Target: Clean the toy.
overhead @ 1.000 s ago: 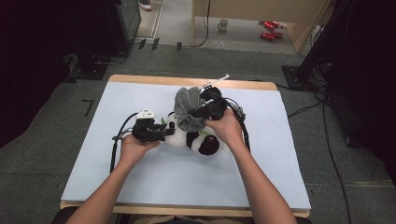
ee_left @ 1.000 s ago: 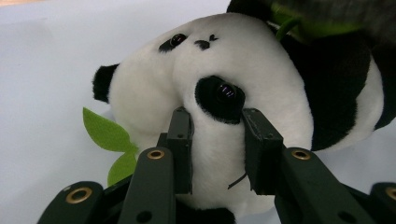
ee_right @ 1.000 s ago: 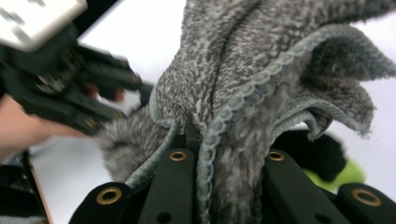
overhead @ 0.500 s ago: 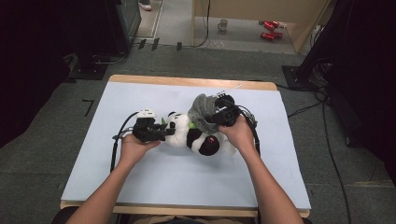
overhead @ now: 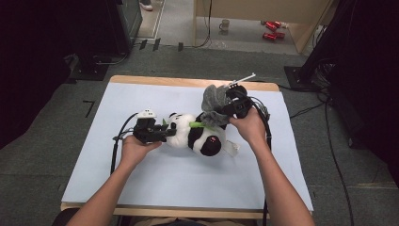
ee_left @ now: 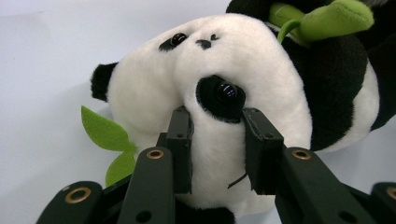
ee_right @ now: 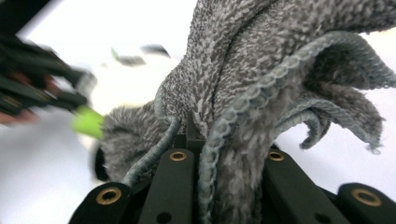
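Work in hand: wiping or drying a plush panda [overhead: 197,134] with a grey towel [overhead: 214,99], judging by how the two are held.

Left gripper [overhead: 160,133]: jaws pinched onto the panda's head; in the left gripper view the two pads [ee_left: 182,140] press into the white plush just below the toy's eye. Judged purpose: it anchors the toy so that it does not slide under the rubbing.

Right gripper [overhead: 228,109]: jaws pressed together on a bunched fold of the towel; in the right gripper view the grey cloth [ee_right: 261,93] rises straight out from between them and flops over forward. Gathering it this way probably makes a thick pad that is easy to drag.

Panda's place: lying on its side on the white table [overhead: 117,94], head directly ahead of the left gripper, body stretching away towards the right gripper.

Towel's place: beyond the right gripper's tips, its lower edge near the panda's upper body and green bamboo stalk [overhead: 197,124]; whether it touches the plush I cannot tell.

Green leaf [ee_left: 105,135]: beside the left jaw, against the head.
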A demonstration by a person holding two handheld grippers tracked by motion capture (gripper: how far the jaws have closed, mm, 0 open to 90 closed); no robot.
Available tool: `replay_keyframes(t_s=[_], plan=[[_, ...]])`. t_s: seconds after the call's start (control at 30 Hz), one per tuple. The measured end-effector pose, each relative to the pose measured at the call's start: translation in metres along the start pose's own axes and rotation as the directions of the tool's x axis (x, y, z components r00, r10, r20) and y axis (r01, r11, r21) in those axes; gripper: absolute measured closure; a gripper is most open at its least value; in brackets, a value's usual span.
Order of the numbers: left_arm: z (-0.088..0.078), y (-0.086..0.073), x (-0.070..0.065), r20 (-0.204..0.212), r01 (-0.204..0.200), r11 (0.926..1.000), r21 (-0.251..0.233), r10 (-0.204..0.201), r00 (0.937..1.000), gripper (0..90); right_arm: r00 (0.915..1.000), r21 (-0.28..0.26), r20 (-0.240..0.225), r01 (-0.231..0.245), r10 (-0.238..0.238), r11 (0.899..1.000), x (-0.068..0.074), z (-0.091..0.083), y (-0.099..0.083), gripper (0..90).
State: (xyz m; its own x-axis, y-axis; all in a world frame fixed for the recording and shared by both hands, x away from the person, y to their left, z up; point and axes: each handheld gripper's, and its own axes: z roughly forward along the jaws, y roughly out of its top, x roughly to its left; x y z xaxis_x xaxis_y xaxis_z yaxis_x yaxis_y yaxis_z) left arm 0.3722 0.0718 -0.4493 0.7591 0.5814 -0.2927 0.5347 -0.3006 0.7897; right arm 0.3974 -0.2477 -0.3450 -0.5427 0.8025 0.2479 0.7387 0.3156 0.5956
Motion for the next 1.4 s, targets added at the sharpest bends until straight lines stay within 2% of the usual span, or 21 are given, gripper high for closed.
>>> replay_keyframes(t_s=[0.07,0.17,0.2,0.3,0.4,0.47,0.5,0.53,0.6,0.7,0.77,0.9,0.93,1.1,1.17,1.2,1.23,1.3,1.33,1.37,1.4], plan=[[0.000,-0.001,-0.001,-0.005,0.001,1.0000,-0.005,-0.001,1.0000,67.1,0.9997,-0.033,-0.022,0.008,-0.009,0.999,0.007,-0.007,0.008,81.9],[0.000,-0.001,-0.001,-0.007,-0.004,1.0000,-0.005,0.004,1.0000,67.1,0.9991,-0.048,-0.031,0.029,-0.031,0.998,0.015,-0.009,0.014,81.9],[0.000,-0.001,-0.001,-0.006,-0.004,1.0000,-0.005,0.004,1.0000,67.0,0.9980,-0.057,-0.046,0.040,-0.043,0.998,0.022,-0.006,0.019,81.9],[0.000,-0.001,-0.001,-0.006,-0.001,1.0000,-0.006,0.001,1.0000,67.0,0.9967,-0.060,-0.069,0.037,-0.041,0.998,0.026,0.002,0.023,81.9],[-0.001,-0.001,-0.002,-0.009,-0.005,1.0000,-0.001,0.005,0.9999,67.0,0.9945,-0.019,-0.100,0.029,-0.031,0.999,0.033,0.027,0.028,81.9],[-0.001,-0.001,-0.002,-0.010,-0.010,1.0000,0.001,0.010,0.9999,67.0,0.9947,-0.003,-0.097,0.035,-0.036,0.999,0.035,0.035,0.027,81.9],[-0.001,-0.001,-0.001,-0.009,-0.012,0.9999,0.003,0.012,0.9999,66.9,0.9949,0.036,-0.094,0.041,-0.037,0.999,0.038,0.050,0.023,81.9],[-0.001,-0.001,-0.001,-0.009,-0.012,0.9999,0.003,0.012,0.9999,66.9,0.9949,0.036,-0.094,0.041,-0.037,0.999,0.038,0.050,0.023,81.9],[-0.001,-0.002,-0.001,-0.010,-0.014,0.9999,0.004,0.014,0.9999,66.9,0.9965,0.073,-0.079,0.034,-0.028,0.997,0.035,0.065,0.012,81.9],[0.000,-0.002,-0.002,-0.012,-0.020,0.9998,0.004,0.020,0.9997,66.9,0.9972,0.075,-0.074,0.016,-0.010,0.997,0.027,0.067,0.003,81.9],[0.001,-0.001,-0.002,-0.006,-0.021,0.9998,0.002,0.021,0.9998,67.0,0.9973,0.067,-0.073,0.000,0.005,0.998,0.015,0.063,-0.006,81.9],[0.000,0.000,-0.001,0.003,-0.015,0.9999,0.004,0.015,0.9999,67.0,0.9974,0.056,-0.072,0.004,0.000,0.998,0.011,0.058,-0.010,81.9],[0.000,-0.001,-0.001,0.005,-0.012,0.9999,0.002,0.012,0.9999,67.0,0.9985,0.057,-0.050,0.028,-0.025,0.998,0.011,0.056,-0.010,81.8],[0.000,-0.001,0.000,0.004,-0.008,0.9999,0.006,0.008,1.0000,67.0,0.9991,0.056,-0.005,0.042,-0.042,0.998,0.008,0.049,-0.007,81.8],[-0.001,-0.001,0.001,0.006,-0.001,1.0000,0.006,0.001,1.0000,67.0,0.9977,0.065,0.050,0.042,-0.045,0.997,0.003,0.042,-0.007,81.8],[-0.001,-0.001,0.001,0.008,0.002,1.0000,0.002,-0.002,1.0000,67.0,0.9987,0.057,0.049,0.010,-0.012,0.998,-0.005,0.034,-0.009,81.9],[0.000,-0.001,0.001,0.008,0.005,1.0000,0.000,-0.005,1.0000,67.0,0.9987,0.057,0.049,0.010,-0.012,0.998,-0.005,0.034,-0.009,81.9],[0.000,-0.002,0.002,0.008,0.014,0.9999,-0.006,-0.014,0.9999,67.0,0.9990,0.029,0.025,-0.038,0.037,0.999,-0.011,0.024,-0.009,81.9],[-0.001,-0.002,0.002,0.008,0.013,0.9999,-0.003,-0.013,0.9999,67.0,0.9973,-0.027,0.027,-0.068,0.069,0.997,-0.016,0.010,-0.006,81.9],[-0.001,-0.002,0.002,0.008,0.013,0.9999,-0.003,-0.013,0.9999,67.0,0.9973,-0.027,0.027,-0.068,0.069,0.997,-0.016,0.010,-0.006,81.9],[-0.001,-0.003,0.002,0.008,0.011,0.9999,-0.002,-0.011,0.9999,67.0,0.9961,-0.076,0.013,-0.086,0.088,0.993,-0.022,-0.006,-0.004,81.9]])
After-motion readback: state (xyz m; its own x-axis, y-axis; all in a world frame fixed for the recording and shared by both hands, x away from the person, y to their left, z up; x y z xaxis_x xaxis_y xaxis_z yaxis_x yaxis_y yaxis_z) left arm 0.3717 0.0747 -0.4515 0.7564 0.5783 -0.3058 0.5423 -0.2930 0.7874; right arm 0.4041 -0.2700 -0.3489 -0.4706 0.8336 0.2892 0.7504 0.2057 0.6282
